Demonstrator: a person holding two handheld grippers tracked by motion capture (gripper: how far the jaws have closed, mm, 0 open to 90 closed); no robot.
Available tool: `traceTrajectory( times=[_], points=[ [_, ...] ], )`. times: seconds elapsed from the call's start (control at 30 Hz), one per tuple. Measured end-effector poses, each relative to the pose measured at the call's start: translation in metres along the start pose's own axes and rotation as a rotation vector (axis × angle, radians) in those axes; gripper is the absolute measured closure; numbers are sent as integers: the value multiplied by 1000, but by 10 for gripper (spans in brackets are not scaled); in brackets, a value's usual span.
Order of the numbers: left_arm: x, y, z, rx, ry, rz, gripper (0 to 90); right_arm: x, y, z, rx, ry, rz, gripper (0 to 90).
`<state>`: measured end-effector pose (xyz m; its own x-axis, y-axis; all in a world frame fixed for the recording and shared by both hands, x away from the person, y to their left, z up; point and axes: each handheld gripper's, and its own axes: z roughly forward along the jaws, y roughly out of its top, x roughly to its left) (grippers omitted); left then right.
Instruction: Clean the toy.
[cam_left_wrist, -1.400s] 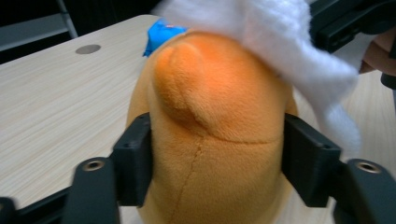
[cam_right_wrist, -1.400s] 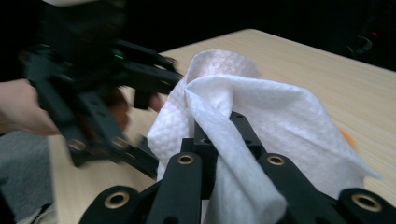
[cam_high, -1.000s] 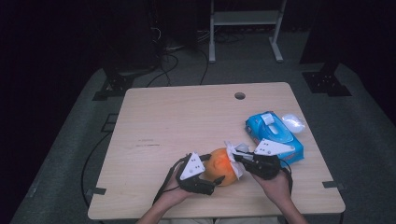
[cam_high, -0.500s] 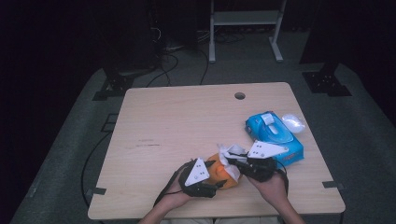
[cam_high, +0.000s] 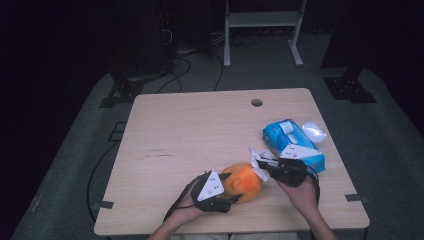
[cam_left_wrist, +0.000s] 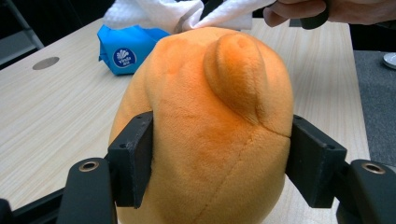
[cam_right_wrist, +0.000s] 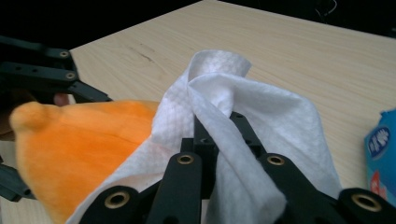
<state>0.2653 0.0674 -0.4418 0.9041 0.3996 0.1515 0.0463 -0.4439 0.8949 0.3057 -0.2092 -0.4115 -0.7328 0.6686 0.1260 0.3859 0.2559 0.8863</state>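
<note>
So the biggest thing here is the light wooden counter (cam_high: 200, 135), with a small round hole (cam_high: 256, 102) near its far edge and dark floor all around it. Next down in size is the orange plush toy (cam_high: 243, 181), sitting on the counter near the person's edge, right between the two hands. In the left gripper view it's a fat rounded lump of orange fuzz with a little nub ear sticking up, and you can see a seam running down it. The left tool (cam_high: 222, 192) is clamped on that plush: both black pads press into its sides, and the jaws have just been closing in around it, so it's properly gripped now. Then there's the blue pack of wipes (cam_high: 292, 142) lying on the right part of the counter, a bit beyond the right hand, with a small white lid-looking thing (cam_high: 314, 131) just beside it near the counter's right edge; can't tell exactly what that is. The right tool (cam_high: 260, 162) is squeezed tight on a white wipe (cam_right_wrist: 233, 112), which bunches up out of the jaws and drapes down both sides of them. In the right gripper view one flap of that wipe lies on the top of the plush, so cloth and toy are touching.
</note>
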Motion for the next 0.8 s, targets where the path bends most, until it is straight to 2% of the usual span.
traceTrajectory(
  times=[0.07,0.2,0.27,0.43,0.5,0.57,0.7,0.73,0.8],
  points=[
    [1,0,0,0,0,-4,318,0,0,-1,-4,11,13,829],
    [6,-3,-4,-8,1,-35,313,11,6,-4,-32,66,-14,828],
    [8,-4,-5,-11,2,-41,313,13,7,-3,-28,62,-29,828],
    [9,-5,-5,-11,4,-43,314,-3,-1,-3,-22,47,40,829],
    [10,-5,-6,-12,5,-53,313,-7,-3,-3,-3,31,45,829],
    [12,-6,-6,-13,3,-65,313,-6,-4,-3,-16,51,62,829],
    [13,-6,-5,-20,5,-77,310,12,6,-4,-62,104,13,828],
    [12,-6,-5,-17,8,-73,310,14,7,-4,-63,109,-3,828],
    [12,-5,-5,-19,16,-74,311,19,9,-3,-50,87,-32,828]
  ],
)
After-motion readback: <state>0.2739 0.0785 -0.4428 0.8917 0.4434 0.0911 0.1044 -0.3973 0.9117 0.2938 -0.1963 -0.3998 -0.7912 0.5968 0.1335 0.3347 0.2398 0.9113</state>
